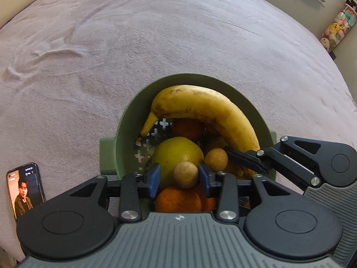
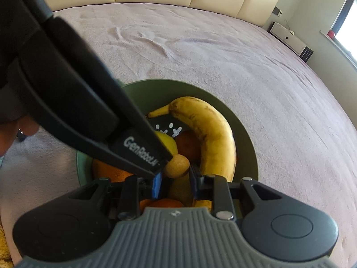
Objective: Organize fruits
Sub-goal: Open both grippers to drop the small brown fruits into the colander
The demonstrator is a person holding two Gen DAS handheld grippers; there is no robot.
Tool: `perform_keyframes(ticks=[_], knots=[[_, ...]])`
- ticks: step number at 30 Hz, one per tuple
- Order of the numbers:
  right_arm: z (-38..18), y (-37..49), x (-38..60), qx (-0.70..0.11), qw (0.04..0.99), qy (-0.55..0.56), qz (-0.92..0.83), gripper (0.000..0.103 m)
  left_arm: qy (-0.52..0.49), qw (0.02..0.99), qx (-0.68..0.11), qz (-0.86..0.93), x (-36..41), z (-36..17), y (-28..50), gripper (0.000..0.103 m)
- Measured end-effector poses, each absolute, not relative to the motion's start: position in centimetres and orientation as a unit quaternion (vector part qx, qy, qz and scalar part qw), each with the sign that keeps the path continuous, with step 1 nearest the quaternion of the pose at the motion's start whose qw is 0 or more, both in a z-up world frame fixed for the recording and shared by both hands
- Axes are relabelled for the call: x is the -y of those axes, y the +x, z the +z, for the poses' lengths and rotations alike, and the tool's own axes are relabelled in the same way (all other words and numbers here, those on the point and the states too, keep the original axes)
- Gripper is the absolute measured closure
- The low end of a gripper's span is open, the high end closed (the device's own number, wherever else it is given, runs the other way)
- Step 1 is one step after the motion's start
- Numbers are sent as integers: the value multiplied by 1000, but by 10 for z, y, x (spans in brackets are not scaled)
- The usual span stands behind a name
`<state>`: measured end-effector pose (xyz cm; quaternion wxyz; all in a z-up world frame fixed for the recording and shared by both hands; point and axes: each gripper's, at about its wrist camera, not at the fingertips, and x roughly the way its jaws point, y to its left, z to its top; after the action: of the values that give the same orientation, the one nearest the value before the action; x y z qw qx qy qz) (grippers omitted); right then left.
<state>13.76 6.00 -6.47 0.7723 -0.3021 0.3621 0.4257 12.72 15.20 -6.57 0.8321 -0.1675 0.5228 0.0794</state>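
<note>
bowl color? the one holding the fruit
Olive green bowl, with cross-shaped cutouts in its base. Shows best in the left wrist view.
</note>
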Motion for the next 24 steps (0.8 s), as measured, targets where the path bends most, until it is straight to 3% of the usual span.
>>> perform_keyframes(ticks=[2, 3, 9, 20, 24], knots=[[-61, 137, -61, -366, 768, -302, 430, 67, -164, 835, -519, 76, -152, -62, 127, 31], [-59, 136, -61, -366, 767, -300, 433, 61, -165, 837, -516, 71, -151, -60, 126, 29], [-43, 124, -60, -339, 770, -326, 431, 46, -157, 845, -507, 64, -145, -48, 122, 27], [-7, 113, -21, -330, 831, -287, 345, 38, -137, 891, -430, 53, -128, -16, 99, 27], [8, 107, 6, -334, 863, -242, 293, 25, -106, 915, -385, 46, -114, -2, 87, 27]])
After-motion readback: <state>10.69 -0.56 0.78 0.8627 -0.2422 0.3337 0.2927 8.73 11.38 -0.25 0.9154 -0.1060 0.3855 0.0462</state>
